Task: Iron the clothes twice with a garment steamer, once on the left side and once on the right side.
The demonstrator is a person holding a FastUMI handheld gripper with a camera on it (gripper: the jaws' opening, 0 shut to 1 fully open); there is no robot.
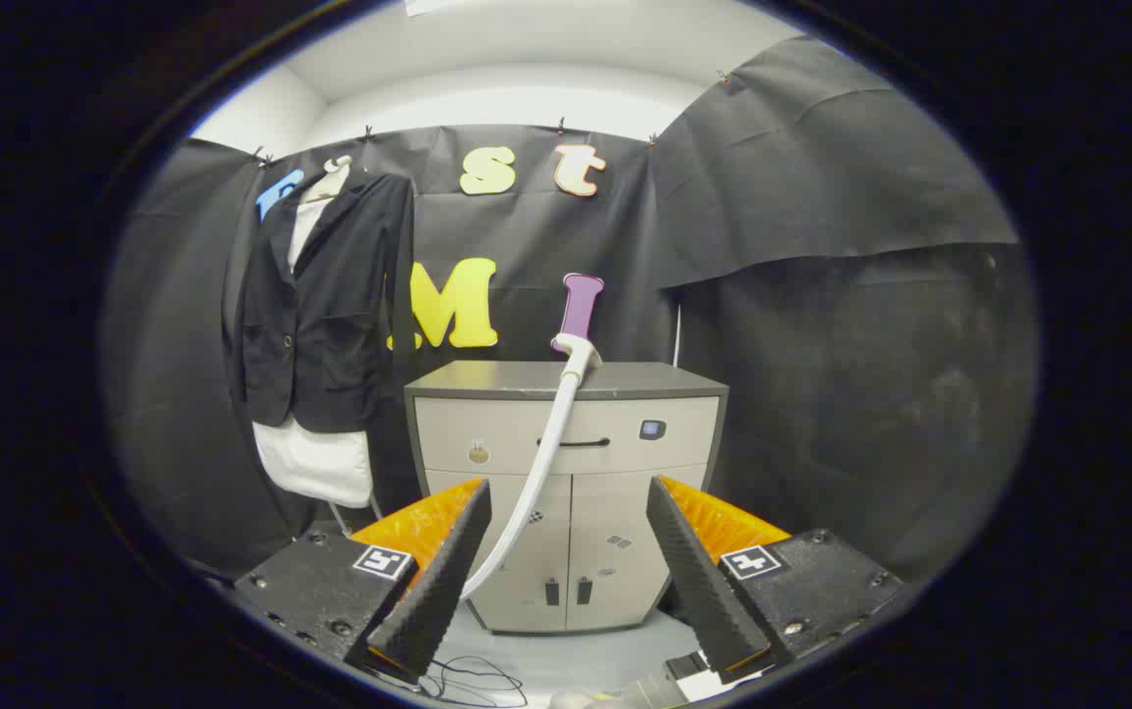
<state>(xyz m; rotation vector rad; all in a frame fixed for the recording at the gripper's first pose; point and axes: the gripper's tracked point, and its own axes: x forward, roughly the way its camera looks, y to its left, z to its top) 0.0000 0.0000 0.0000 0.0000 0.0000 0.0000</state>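
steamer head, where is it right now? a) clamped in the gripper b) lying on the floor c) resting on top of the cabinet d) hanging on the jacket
c: the steamer head stands on the top of the cabinet, its hose trailing down the front, while the gripper is open, well short of it.

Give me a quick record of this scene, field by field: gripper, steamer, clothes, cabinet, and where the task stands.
gripper: gripper open, fingers spread wide, holding nothing
steamer: steamer head with purple handle resting on the cabinet top, beyond the fingers; its white hose hangs down the cabinet front and runs behind the left finger
clothes: dark jacket over a white garment, hanging against the booth wall beside the cabinet
cabinet: grey cabinet, one drawer above two doors, all closed
task: steamer not yet picked up
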